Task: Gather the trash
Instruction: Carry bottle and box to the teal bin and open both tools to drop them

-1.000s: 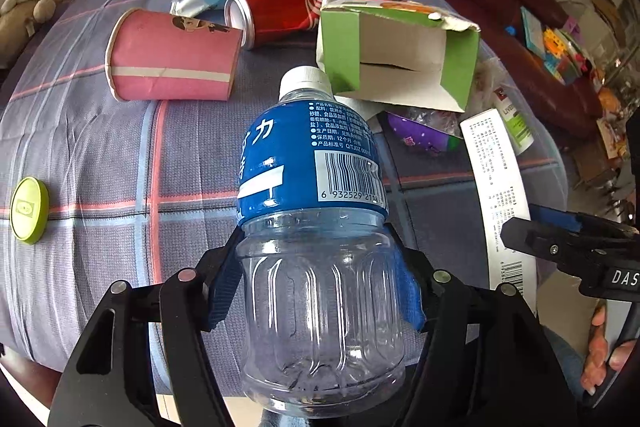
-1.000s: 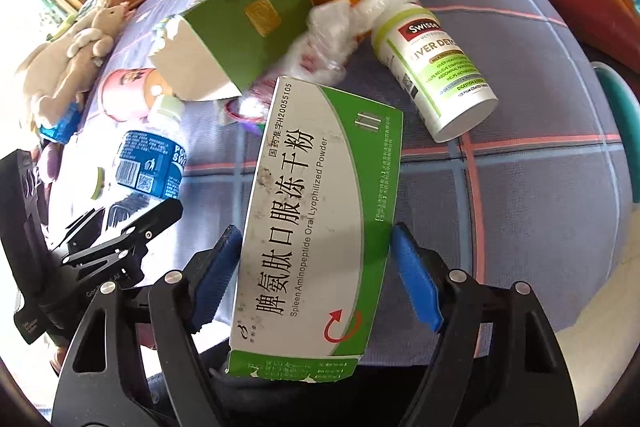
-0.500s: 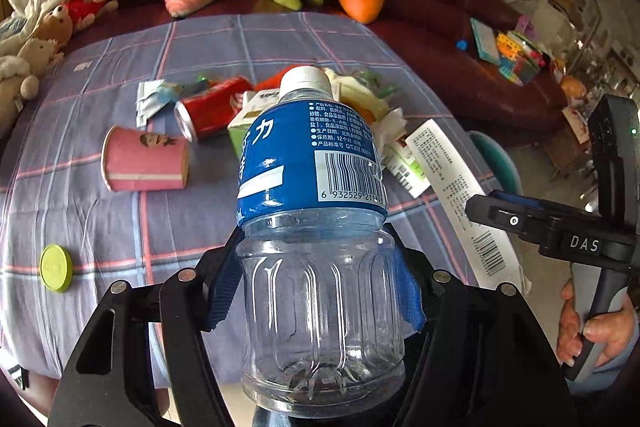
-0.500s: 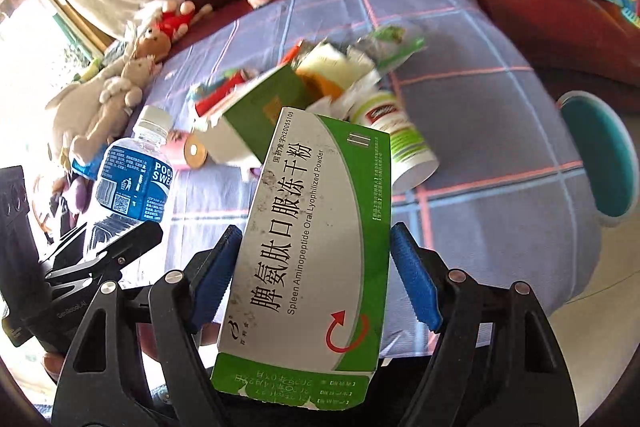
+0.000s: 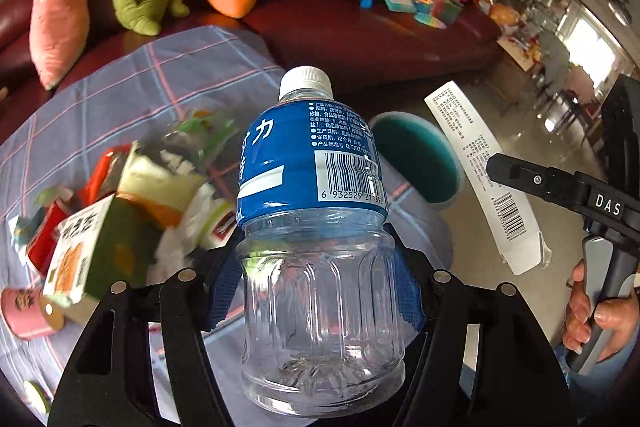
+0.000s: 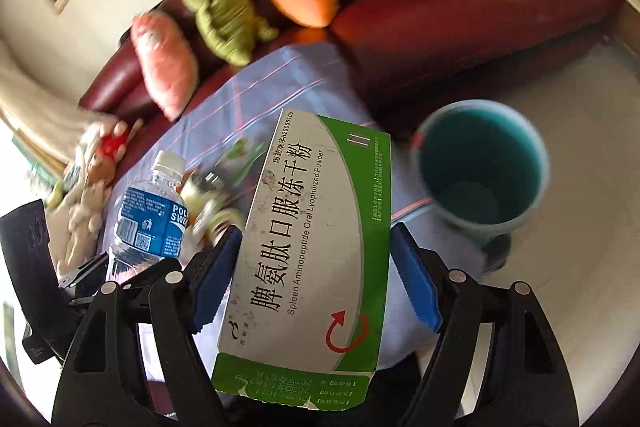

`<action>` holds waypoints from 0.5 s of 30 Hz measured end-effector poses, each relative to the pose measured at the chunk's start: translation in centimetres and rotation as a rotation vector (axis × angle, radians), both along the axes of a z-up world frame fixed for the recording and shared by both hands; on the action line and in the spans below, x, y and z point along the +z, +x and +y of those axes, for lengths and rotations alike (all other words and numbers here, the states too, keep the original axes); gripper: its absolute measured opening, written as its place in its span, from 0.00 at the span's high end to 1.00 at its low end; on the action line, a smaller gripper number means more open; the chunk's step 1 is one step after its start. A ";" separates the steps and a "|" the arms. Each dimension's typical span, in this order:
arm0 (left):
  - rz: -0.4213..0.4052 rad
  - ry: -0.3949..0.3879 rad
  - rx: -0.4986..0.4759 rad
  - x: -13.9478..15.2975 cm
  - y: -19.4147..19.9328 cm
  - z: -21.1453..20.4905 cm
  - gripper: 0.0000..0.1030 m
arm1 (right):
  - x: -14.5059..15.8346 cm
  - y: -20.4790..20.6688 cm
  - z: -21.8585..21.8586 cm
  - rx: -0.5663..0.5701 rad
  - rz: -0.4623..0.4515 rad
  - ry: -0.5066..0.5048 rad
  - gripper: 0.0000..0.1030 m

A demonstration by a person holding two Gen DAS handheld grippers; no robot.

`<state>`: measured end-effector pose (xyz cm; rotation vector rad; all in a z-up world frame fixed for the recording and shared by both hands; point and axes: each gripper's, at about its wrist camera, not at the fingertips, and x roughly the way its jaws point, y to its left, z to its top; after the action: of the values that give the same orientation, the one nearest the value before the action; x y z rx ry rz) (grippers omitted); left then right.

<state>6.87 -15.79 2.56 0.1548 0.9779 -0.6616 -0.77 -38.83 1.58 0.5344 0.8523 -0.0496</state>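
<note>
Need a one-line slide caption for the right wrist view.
Right gripper holds a green-and-white medicine box near the teal bin beside the table.

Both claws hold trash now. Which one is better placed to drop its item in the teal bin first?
Probably the right claw: its medicine box is close beside the open teal bin. The left claw with the bottle looks farther off.

left wrist: down-forward | right wrist: likewise (close) | shared: teal bin [image 5: 416,163] [image 6: 480,167]
</note>
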 end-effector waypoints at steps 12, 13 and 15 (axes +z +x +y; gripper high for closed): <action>0.115 0.108 -0.170 -6.1 6.6 -20.2 0.36 | -5.8 1.7 -17.3 -0.247 0.104 0.061 0.30; 0.124 0.122 -0.177 -6.8 7.0 -21.6 0.36 | -6.4 2.0 -18.0 -0.255 0.116 0.066 0.30; 0.150 0.149 -0.193 -8.3 7.8 -23.9 0.36 | -7.7 2.7 -19.4 -0.271 0.138 0.075 0.30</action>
<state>14.68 -39.66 -5.78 0.3380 1.1668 -0.7847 1.89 -58.27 -6.10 0.7210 0.9143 -0.3062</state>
